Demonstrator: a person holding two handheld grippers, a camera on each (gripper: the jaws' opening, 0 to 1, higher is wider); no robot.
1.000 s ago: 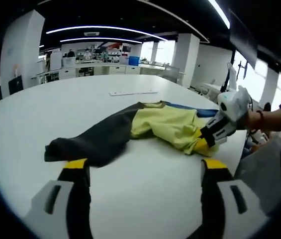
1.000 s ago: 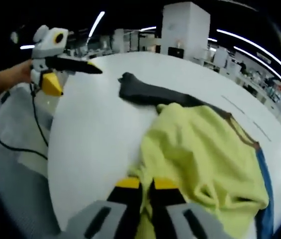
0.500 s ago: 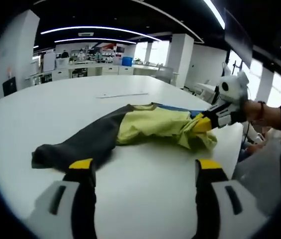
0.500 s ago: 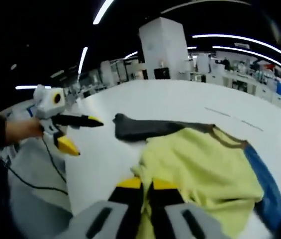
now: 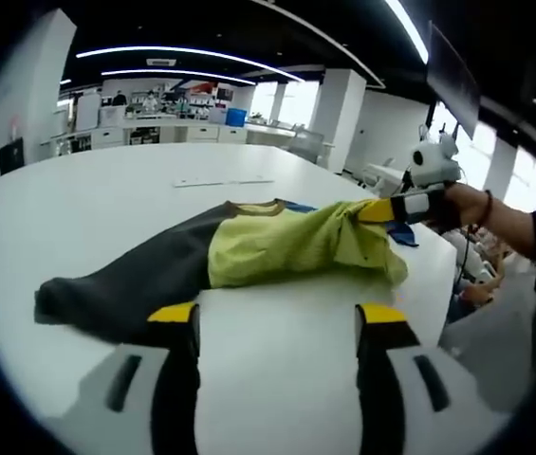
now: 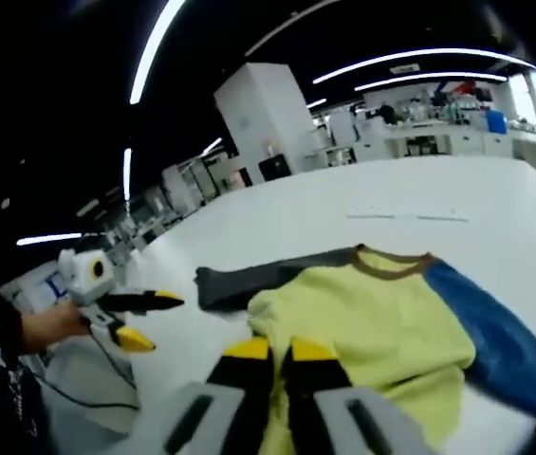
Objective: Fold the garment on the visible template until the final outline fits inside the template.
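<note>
While the right gripper (image 6: 280,349) pinches the garment (image 6: 372,322) hem near the table (image 5: 97,199) edge, the left gripper (image 5: 277,318) hovers spread.

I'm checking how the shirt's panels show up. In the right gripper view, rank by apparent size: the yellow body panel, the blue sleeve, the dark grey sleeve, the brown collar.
1. yellow body panel, largest
2. blue sleeve and dark grey sleeve: alike in apparent size; the blue one lies nearer the camera, so unranked
3. brown collar, smallest
</note>
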